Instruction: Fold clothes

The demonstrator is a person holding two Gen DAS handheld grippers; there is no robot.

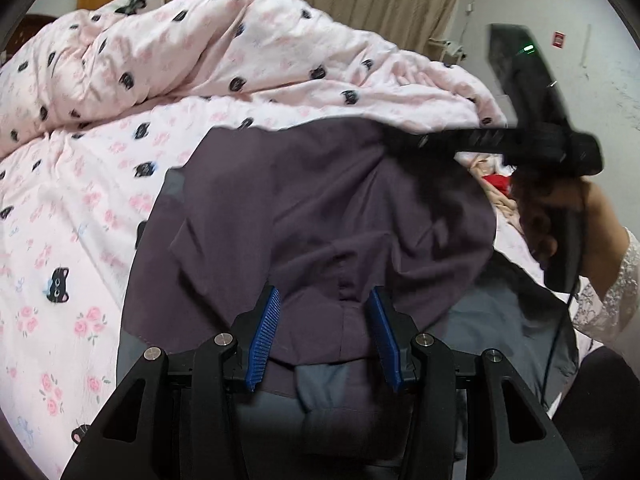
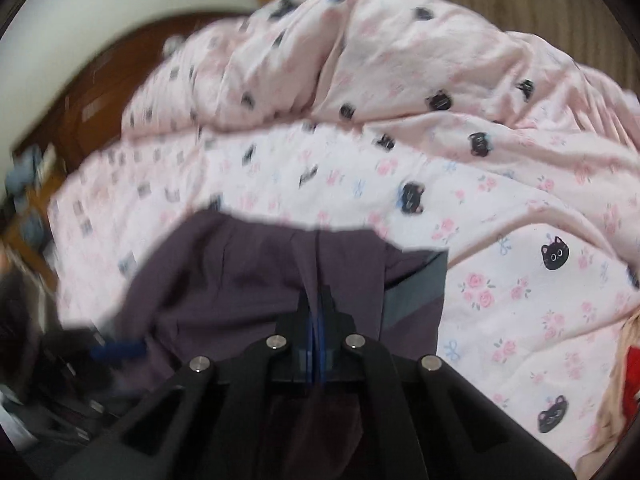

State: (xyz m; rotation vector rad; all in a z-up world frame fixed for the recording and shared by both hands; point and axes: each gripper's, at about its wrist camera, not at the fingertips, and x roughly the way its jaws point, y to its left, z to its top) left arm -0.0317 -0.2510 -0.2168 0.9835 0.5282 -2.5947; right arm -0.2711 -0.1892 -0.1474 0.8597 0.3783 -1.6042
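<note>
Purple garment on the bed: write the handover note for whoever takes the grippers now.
Left gripper: jaws part open, blue ribbed pads astride a bunched seam of the dark purple fabric garment; a firm pinch cannot be confirmed.
Right gripper: shut on a fold of the same garment, near its far edge.
The garment lies crumpled over a grey cloth layer on the pink floral cat-print bedsheet; the heaped matching duvet lies behind.
Done: both ends taken up.
Left: spread it flat, then fold.
</note>
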